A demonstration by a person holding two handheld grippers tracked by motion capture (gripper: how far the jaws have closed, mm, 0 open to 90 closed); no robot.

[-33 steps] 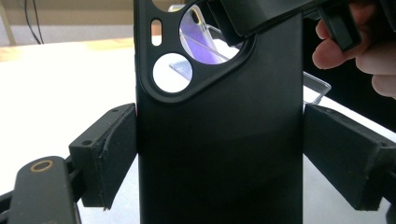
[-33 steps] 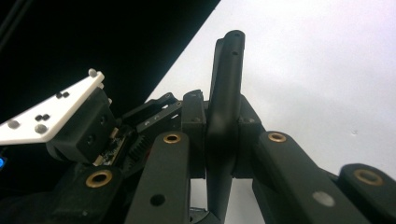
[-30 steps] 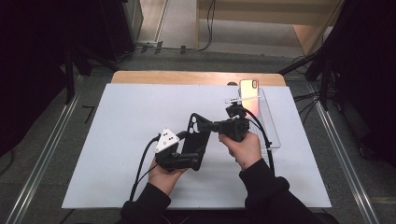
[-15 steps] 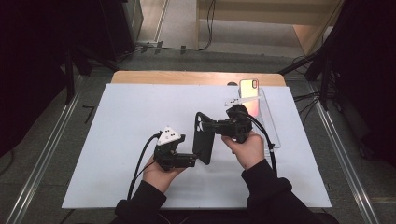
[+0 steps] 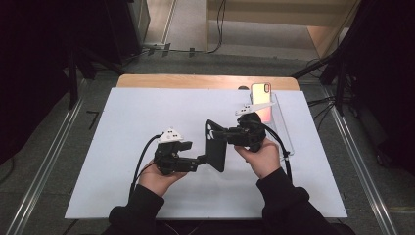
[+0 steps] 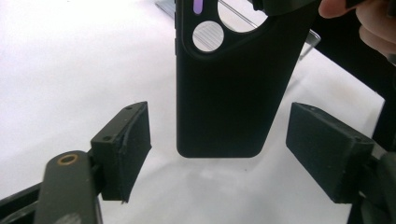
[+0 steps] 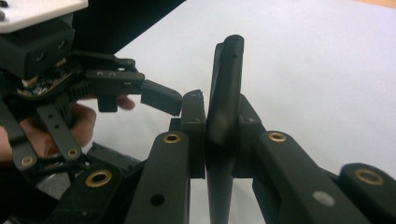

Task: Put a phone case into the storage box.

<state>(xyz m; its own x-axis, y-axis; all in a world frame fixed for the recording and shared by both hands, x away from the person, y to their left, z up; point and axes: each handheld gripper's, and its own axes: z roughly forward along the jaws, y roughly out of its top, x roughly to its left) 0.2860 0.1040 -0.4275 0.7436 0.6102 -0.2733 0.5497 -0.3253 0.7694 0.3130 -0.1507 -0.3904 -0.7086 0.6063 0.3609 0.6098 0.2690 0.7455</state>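
High view first: my right gripper (image 5: 221, 135) has its jaws clamped on a black phone case (image 5: 215, 152), holding it on edge above the white counter (image 5: 122, 127). My left gripper (image 5: 199, 159) sits with jaws spread wide either side of the case's lower end, not touching it. Case looks matte and rubbery, rounded corners, with round camera cutouts up top (left gripper view shows those best). Over at the far right there's a clear plastic tray (image 5: 284, 128) with a phone (image 5: 261, 100) lying in it, shiny orange-pink back. Jaw pads (image 6: 135, 140) look like rough dark foam.
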